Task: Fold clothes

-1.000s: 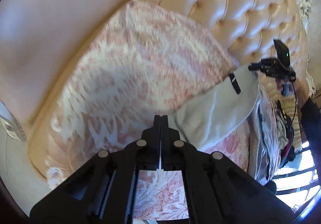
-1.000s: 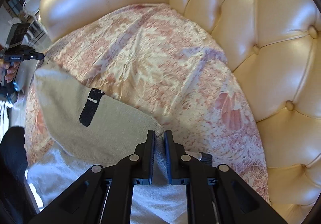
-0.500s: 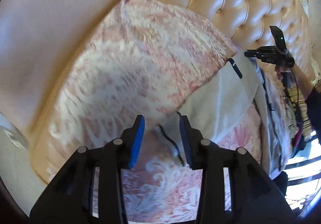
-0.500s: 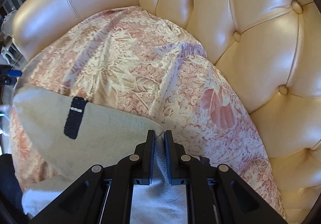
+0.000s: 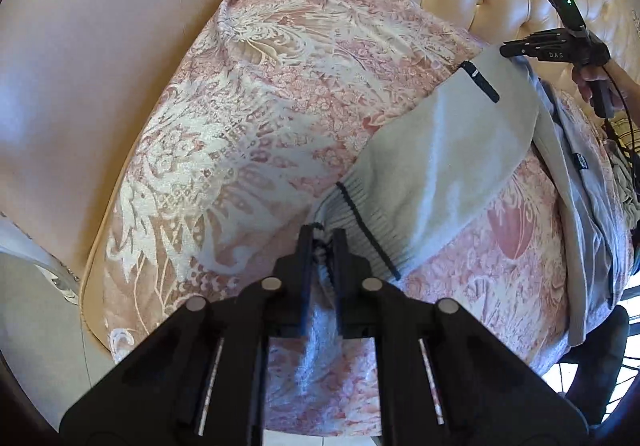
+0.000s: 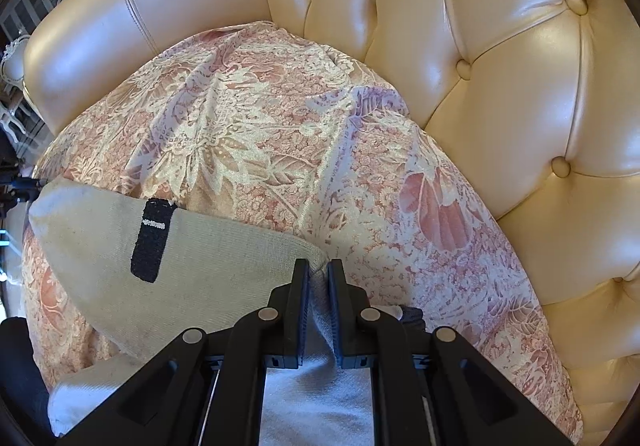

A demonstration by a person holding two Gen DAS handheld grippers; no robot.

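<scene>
A pale grey-beige knit garment (image 5: 440, 150) with a black label (image 5: 480, 82) lies across the pink floral seat cushion (image 5: 248, 118). My left gripper (image 5: 322, 242) points down at its ribbed, black-stitched hem. The jaws are closing, with the hem pinched between the pads. In the right wrist view the garment (image 6: 224, 254) runs off to the left, its black label (image 6: 152, 242) facing up. My right gripper (image 6: 318, 270) is shut on a fold of its edge. In the left wrist view the right gripper (image 5: 516, 48) holds the garment's far end, with a hand on its handle.
The cushion (image 6: 280, 134) sits in a cream tufted leather sofa, with the backrest (image 6: 520, 86) behind and an armrest (image 5: 80, 86) on the left. More clothes (image 5: 624, 182) are piled at the right edge. The seat's front edge drops to the floor.
My left gripper opened, moved down onto the ribbed hem and closed on it. My right gripper kept its grip and sank a little, rolling slightly.
</scene>
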